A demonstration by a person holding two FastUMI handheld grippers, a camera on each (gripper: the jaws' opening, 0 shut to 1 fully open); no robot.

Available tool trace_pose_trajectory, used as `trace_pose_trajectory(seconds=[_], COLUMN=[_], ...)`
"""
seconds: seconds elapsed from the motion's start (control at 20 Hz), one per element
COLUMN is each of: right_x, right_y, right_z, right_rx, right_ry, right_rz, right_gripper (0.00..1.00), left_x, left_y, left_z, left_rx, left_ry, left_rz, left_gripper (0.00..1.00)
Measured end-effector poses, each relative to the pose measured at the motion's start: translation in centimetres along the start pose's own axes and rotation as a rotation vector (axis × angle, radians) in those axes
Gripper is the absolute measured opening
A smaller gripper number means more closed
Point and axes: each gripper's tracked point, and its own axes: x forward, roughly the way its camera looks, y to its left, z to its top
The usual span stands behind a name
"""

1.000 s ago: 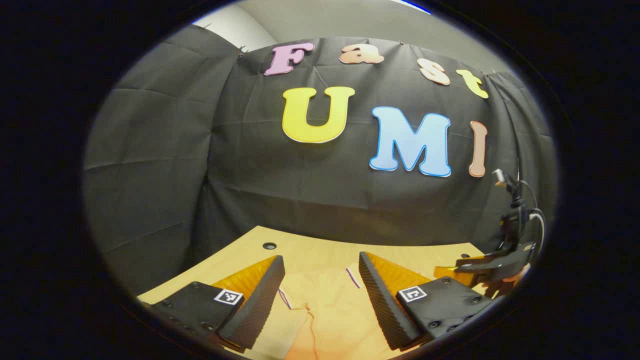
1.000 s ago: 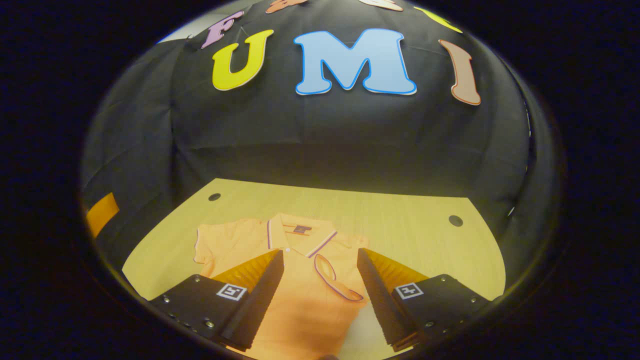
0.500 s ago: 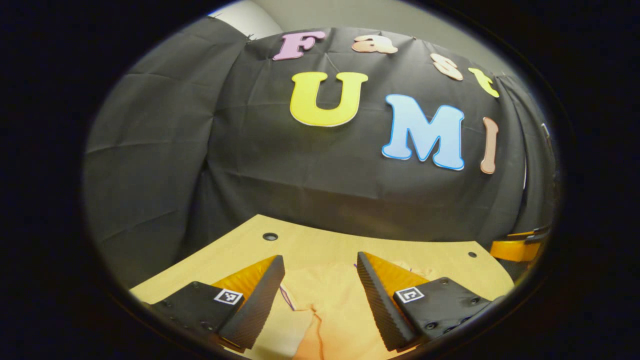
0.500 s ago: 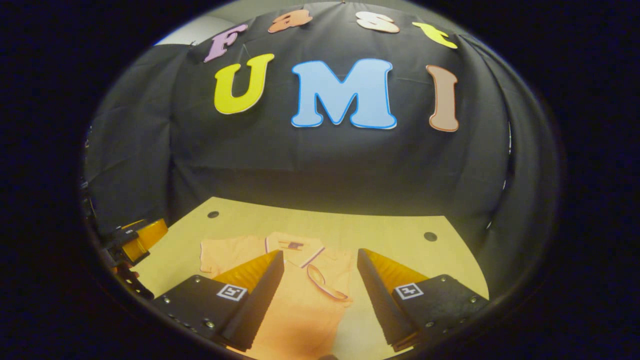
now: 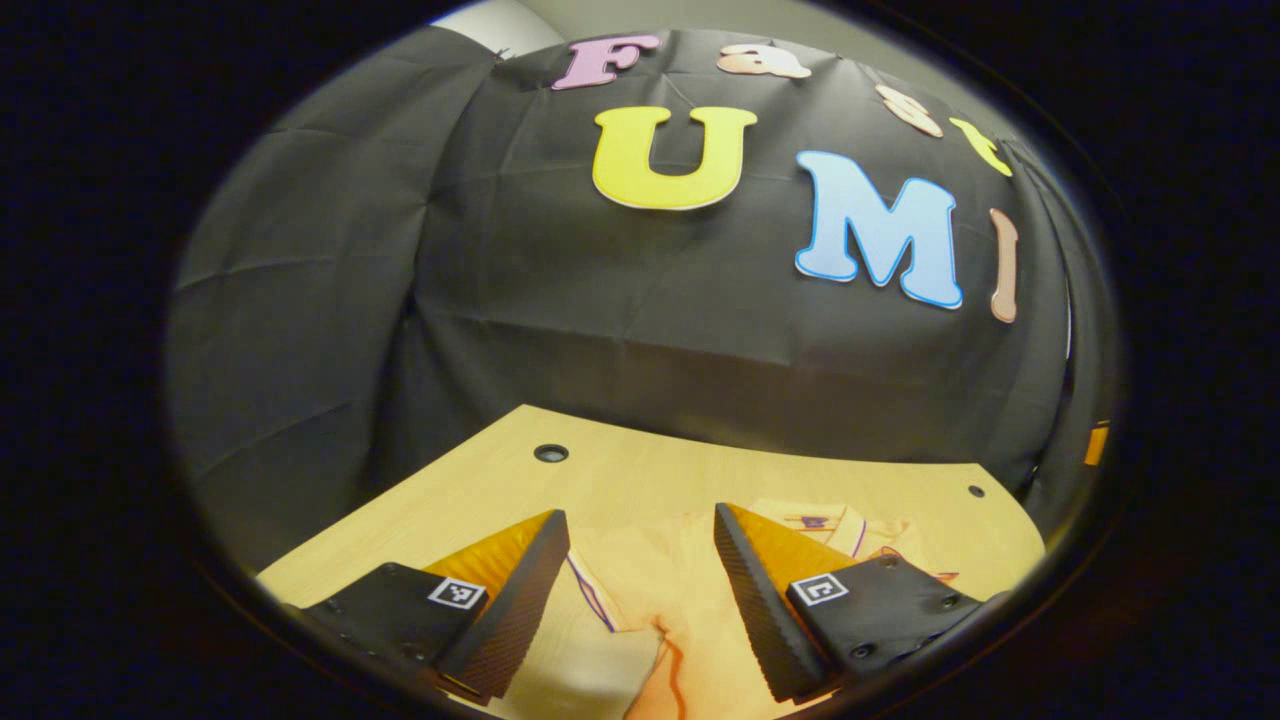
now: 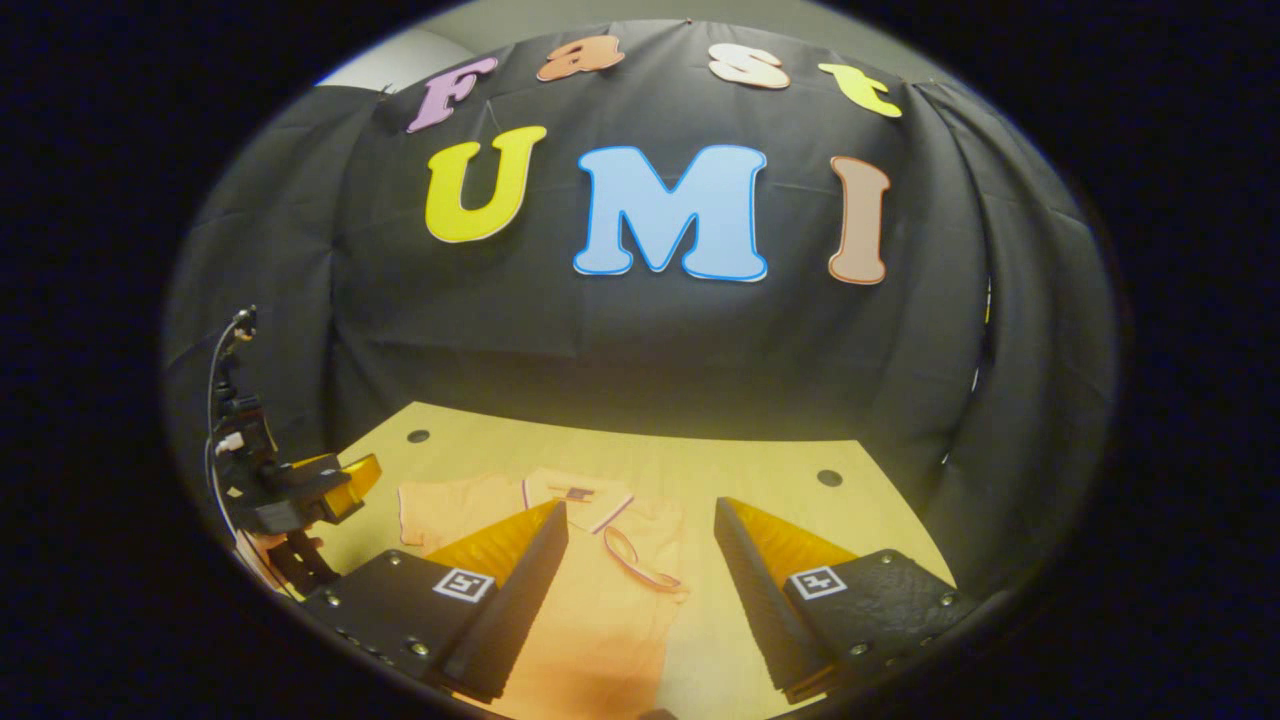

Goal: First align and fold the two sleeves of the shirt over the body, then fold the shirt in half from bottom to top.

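An orange polo shirt [image 6: 592, 622] lies face up on the wooden table [image 6: 760, 480], collar [image 6: 575, 492] toward the wall. One sleeve [image 6: 640, 562] is folded over the chest; the other sleeve [image 6: 440, 505] lies spread out flat. My right gripper [image 6: 638, 508] hovers open above the shirt's body, holding nothing. In the left gripper view, my left gripper [image 5: 640, 518] is open over the spread sleeve's striped cuff [image 5: 592, 602], with the shirt [image 5: 690, 610] below and the collar [image 5: 835, 525] off to the right. The left gripper [image 6: 300, 492] and the hand holding it also appear at the table's left edge.
The table [image 5: 480, 500] has small round holes near its far corners [image 5: 550, 453] [image 6: 828, 478]. Black cloth walls close the booth behind and on both sides. Bare tabletop lies beyond the collar and to the right of the shirt.
My right gripper has drawn back from the shirt, which now looks smaller. The left gripper has tipped down and turned toward the spread sleeve, and has come into the right gripper view at the left.
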Motion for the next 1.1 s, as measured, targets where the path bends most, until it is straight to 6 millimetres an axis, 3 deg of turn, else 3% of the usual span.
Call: trace_pose_trajectory(seconds=[0.4,0.8,1.1], right_x=[-1.9,-2.9,-2.8], right_y=[0.5,1.6,2.4], right_z=[-0.7,-0.7,-2.5], right_rx=[0.012,0.017,0.031], right_ry=[0.008,0.001,0.058], right_rz=[-0.034,-0.036,-0.028], right_gripper=[0.92,0.92,0.92], left_x=[5.9,9.6,12.0], left_y=[2.4,4.2,5.5], left_z=[-4.8,-9.6,-11.8], left_rx=[0.02,0.007,0.02], left_ry=[0.09,0.196,0.248], left_rz=[0.02,0.047,0.081], left_gripper=[0.95,0.94,0.95])
